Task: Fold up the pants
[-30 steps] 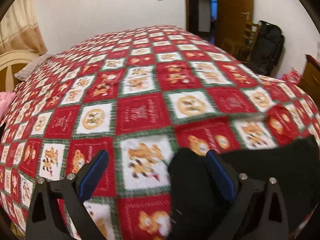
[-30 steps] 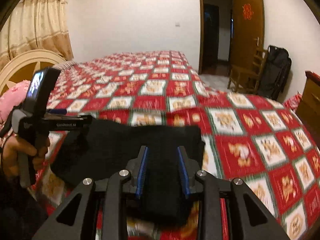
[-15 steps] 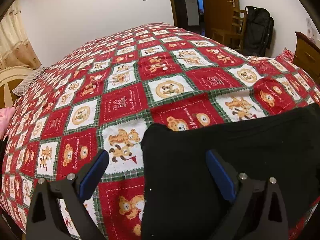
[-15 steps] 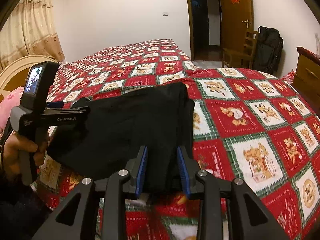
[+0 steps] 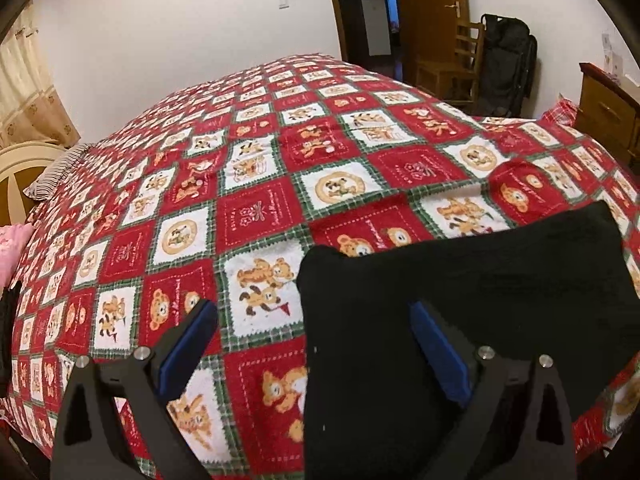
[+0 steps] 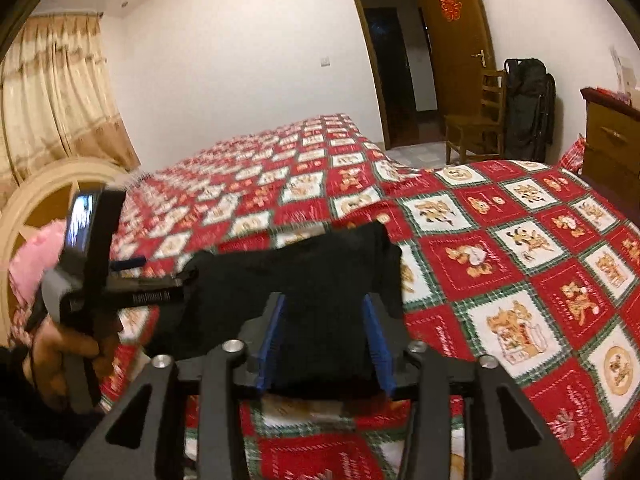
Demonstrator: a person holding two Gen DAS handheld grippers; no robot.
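At the far left of the right wrist view, a cream headboard point(image 6: 38, 184) curves up beside gold curtains point(image 6: 48, 92), with a pink pillow point(image 6: 34, 260) in front of it. A hand point(image 6: 66, 354) grips the handle of the left tool point(image 6: 160, 286), which carries a small lit screen point(image 6: 82, 224) on top and reaches toward the left end of the black pants point(image 6: 316, 280). From the left wrist view that left tool point(image 5: 314, 330) has its blue pads point(image 5: 188, 344) spread wide, one over the bedspread and the other above the dark cloth, with nothing pinched between them.

The pants point(image 5: 460, 304) lie folded into a compact dark bundle near the front edge of the bed, on the red, white and green checked bear bedspread point(image 5: 280, 168). In the right wrist view the right tool point(image 6: 324, 328) has its jaws partway apart; they have just been opening, and the near end of the pants sits between the blue pads point(image 6: 374, 340). The cloth fills most of the gap, and I cannot tell whether the pads press on it.

Further right, the bedspread point(image 6: 500, 240) runs out to the bed's corner. Behind it stand an open wooden door point(image 6: 456, 48) bearing a red ornament point(image 6: 450, 5), a wooden chair point(image 6: 476, 120), a black bag point(image 6: 526, 108) against the wall, and a wooden dresser point(image 6: 612, 140) at the right edge.
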